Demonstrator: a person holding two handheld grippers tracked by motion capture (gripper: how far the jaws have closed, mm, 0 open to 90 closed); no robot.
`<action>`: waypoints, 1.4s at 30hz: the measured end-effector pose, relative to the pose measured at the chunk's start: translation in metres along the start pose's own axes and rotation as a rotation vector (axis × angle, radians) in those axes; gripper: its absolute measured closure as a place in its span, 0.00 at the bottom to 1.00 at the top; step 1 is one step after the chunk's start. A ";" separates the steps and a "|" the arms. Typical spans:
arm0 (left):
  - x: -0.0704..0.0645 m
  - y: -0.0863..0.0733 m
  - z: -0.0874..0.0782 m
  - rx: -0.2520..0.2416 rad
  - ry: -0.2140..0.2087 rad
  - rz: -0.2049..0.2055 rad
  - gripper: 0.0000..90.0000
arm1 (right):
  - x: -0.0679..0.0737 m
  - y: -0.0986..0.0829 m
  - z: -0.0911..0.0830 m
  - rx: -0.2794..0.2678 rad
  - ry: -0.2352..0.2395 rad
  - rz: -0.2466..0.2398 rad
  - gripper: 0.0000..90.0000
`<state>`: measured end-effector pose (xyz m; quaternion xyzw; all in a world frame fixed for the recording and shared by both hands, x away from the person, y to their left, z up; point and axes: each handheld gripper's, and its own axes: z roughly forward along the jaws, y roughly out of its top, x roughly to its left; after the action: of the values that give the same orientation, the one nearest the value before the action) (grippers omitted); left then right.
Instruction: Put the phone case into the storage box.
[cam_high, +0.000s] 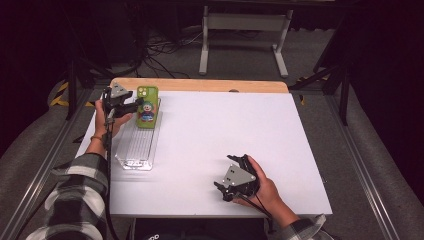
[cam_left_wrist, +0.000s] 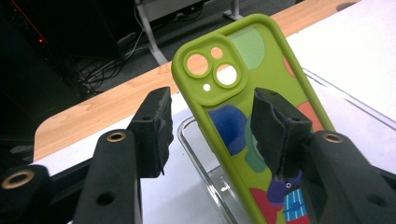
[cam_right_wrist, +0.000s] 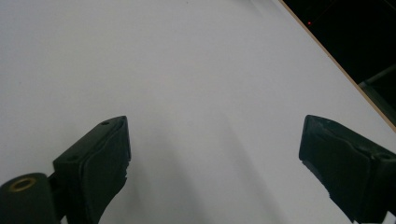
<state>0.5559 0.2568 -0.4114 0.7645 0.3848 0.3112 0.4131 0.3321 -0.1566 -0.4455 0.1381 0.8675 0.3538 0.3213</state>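
Phone case (cam_high: 147, 107), green with a cartoon figure, leans tilted at the far end of the clear tray (cam_high: 137, 150). Left tool (cam_left_wrist: 210, 126) stands just beside the case, jaws parted; one pad looks to touch its back, though contact is hard to judge. Centre both pads across the edges before closing. Right tool (cam_right_wrist: 215, 163) rests wide open and empty, well apart from the tray, on the white bench (cam_high: 225, 125).

A rectangular table with a white top (cam_high: 215, 135) and a light wooden strip along its far edge. Near its left side lies a long clear plastic tray (cam_high: 137, 147), lengthwise front to back, resting directly on the white surface.
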 end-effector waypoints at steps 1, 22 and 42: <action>0.000 0.001 -0.001 -0.003 0.005 0.002 0.54 | 0.000 0.000 -0.001 -0.003 0.004 0.007 0.11; -0.007 0.006 -0.016 -0.070 0.007 -0.003 0.49 | -0.005 0.001 -0.006 -0.038 -0.023 0.023 0.11; -0.012 0.007 -0.021 -0.098 0.015 -0.025 0.30 | -0.008 0.000 -0.009 -0.052 -0.038 0.043 0.11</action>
<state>0.5355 0.2523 -0.3976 0.7363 0.3816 0.3302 0.4508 0.3326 -0.1650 -0.4369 0.1549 0.8488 0.3801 0.3333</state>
